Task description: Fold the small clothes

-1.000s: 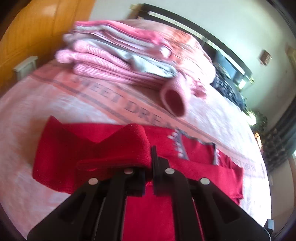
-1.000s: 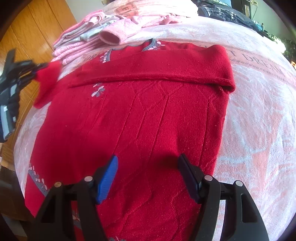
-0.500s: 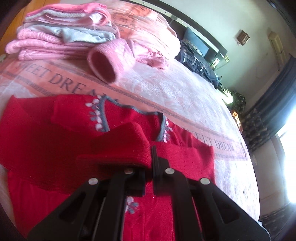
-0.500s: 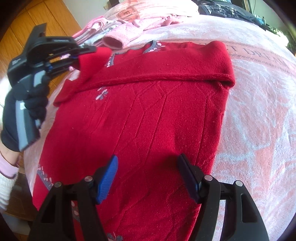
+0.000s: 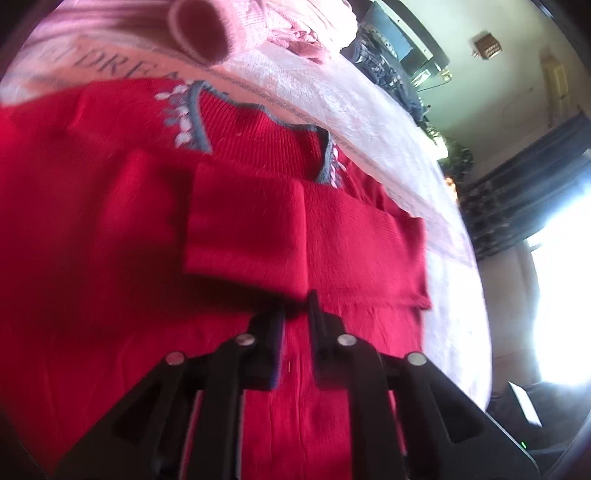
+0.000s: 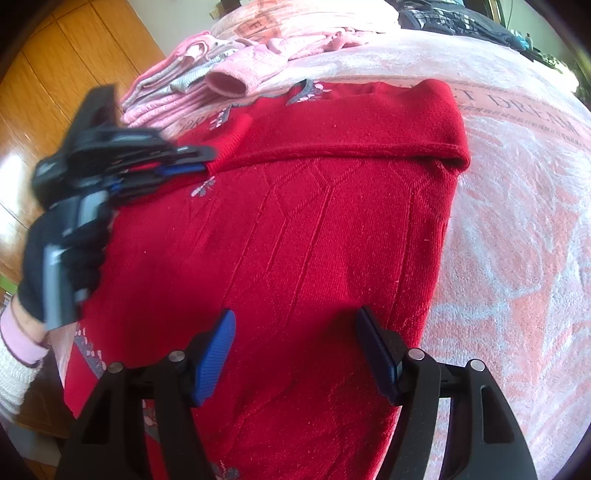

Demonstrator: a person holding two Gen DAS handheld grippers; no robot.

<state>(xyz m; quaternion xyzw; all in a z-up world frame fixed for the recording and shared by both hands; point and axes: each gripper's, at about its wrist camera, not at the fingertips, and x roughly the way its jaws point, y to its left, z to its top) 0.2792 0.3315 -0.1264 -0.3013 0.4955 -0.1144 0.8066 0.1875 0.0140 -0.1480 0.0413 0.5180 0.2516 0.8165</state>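
Observation:
A red knit sweater [image 5: 92, 258] [image 6: 314, 240] lies face up on the pink blanket [image 6: 517, 221]. Its right sleeve [image 6: 351, 125] is folded across the chest. The left sleeve's cuff [image 5: 243, 236] [image 6: 231, 138] lies flat on the chest just below the grey neckline. My left gripper [image 5: 297, 310] [image 6: 203, 160] sits right behind that cuff with its fingers slightly parted and red cloth showing through the gap; it is blurred. My right gripper [image 6: 295, 332] hangs open over the sweater's lower body, holding nothing.
A stack of folded pink and grey clothes [image 6: 184, 85] with a pink cuff [image 5: 199, 33] sticking out lies beyond the neckline. Dark clothes [image 6: 443, 14] sit at the bed's far end. A wooden wardrobe [image 6: 74, 74] stands on the left. A gloved hand [image 6: 62, 266] holds the left gripper.
The left gripper carried the sleeve cuff rightward over the chest, set it down there, and its fingers have parted a little. The right gripper stayed in place, open.

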